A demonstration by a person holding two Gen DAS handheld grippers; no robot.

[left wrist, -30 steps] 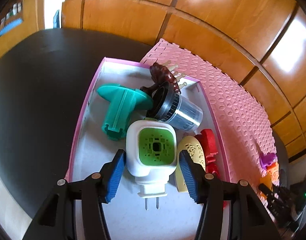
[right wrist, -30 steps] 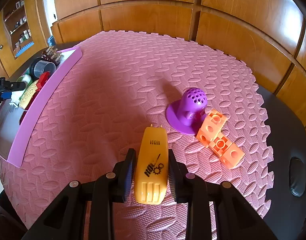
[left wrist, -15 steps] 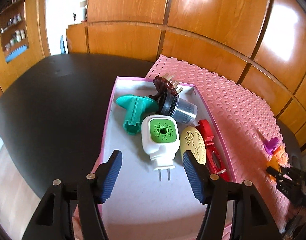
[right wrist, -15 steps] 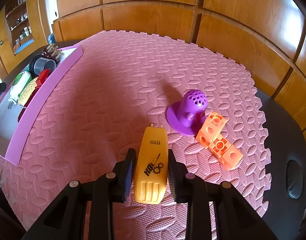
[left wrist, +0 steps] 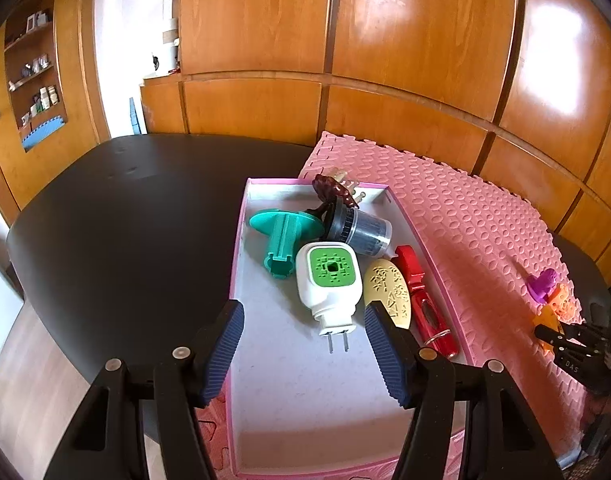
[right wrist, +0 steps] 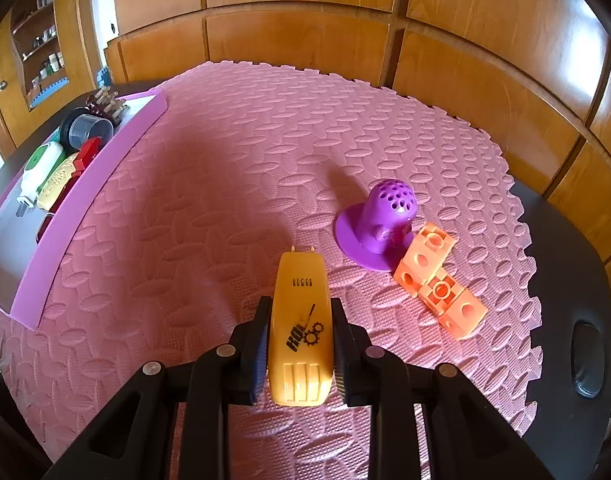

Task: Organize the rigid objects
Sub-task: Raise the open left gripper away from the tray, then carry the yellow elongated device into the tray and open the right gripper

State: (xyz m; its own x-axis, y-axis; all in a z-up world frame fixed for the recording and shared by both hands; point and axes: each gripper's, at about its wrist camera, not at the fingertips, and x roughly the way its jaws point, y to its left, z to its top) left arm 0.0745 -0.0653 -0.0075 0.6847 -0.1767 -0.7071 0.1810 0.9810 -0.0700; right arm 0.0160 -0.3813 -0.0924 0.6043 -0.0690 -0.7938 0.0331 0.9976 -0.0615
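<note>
We find the left gripper [left wrist: 301, 344] with its jaws parted and nothing between the blue pads [left wrist: 225, 354]; it hangs above the near part of the tray [left wrist: 241, 240], clear of everything in it. The right gripper [right wrist: 299, 354] is clamped on the yellow case [right wrist: 301, 320], its pads pressing both long sides near the ribbed end, the other end pointing away over the mat [right wrist: 225, 160].

The tray is pink-rimmed with a pale floor. We note in it a white plug-in [left wrist: 329, 280] with a green face, prongs toward the camera; a teal piece [left wrist: 283, 236] beside it on the left; a dark cup [left wrist: 357, 228] lying on its side behind the plug-in; a brown comb [left wrist: 333, 192] at the far end, partly behind the cup; a cream oval [left wrist: 387, 292] touching the plug-in on the right; and a red tool [left wrist: 421, 304] along the right wall. The near half of the floor is bare.

On the mat, right of the case, a purple cap [right wrist: 381, 220] stands on its flange, with orange blocks [right wrist: 441, 280] touching its base.

The pink foam mat lies on a dark table [left wrist: 125, 220]; the tray sits at the mat's left edge. Wood panelling [left wrist: 385, 40] lines the room behind, with shelves [left wrist: 37, 80] at far left.
</note>
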